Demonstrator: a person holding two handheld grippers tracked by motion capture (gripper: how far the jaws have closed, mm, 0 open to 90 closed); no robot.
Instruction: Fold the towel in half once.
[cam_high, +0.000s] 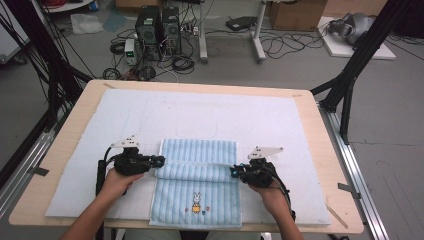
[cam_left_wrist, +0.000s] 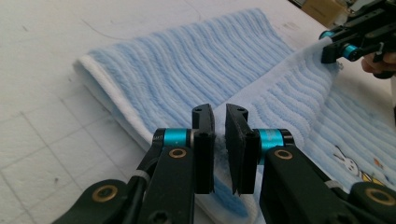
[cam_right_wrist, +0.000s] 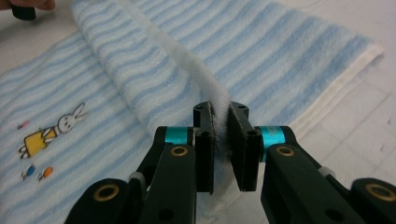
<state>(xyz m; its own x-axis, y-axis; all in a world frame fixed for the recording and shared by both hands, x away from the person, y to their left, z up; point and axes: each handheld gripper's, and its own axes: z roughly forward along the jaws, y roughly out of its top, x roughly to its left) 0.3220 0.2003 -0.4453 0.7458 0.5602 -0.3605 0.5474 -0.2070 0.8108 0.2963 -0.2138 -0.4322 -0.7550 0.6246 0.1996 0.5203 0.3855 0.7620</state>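
While the blue striped towel (cam_high: 197, 181) lies on the white mat (cam_high: 280, 125) at the near middle of the table (cam_high: 320, 150), each tool grips one end of its folded-over edge. The left tool (cam_high: 159, 161) sits at the towel's left side; in the left gripper view its jaws stand nearly closed with towel cloth between them low down, though how firmly they pinch I cannot tell. The right tool (cam_right_wrist: 221, 140) sits at the towel's right side, its jaws pressed together on the white hem (cam_right_wrist: 205, 88), which runs away from it as a raised ridge.

That ridge stretches straight from one tool to the other, across the towel's width, with the towel's long axis running from the person toward the far edge of the table. The rabbit picture (cam_high: 196, 202) lies on the near part, between the ridge and the person. Both hands are equally placed, so any fold would likely carry the ridge evenly forward or back.
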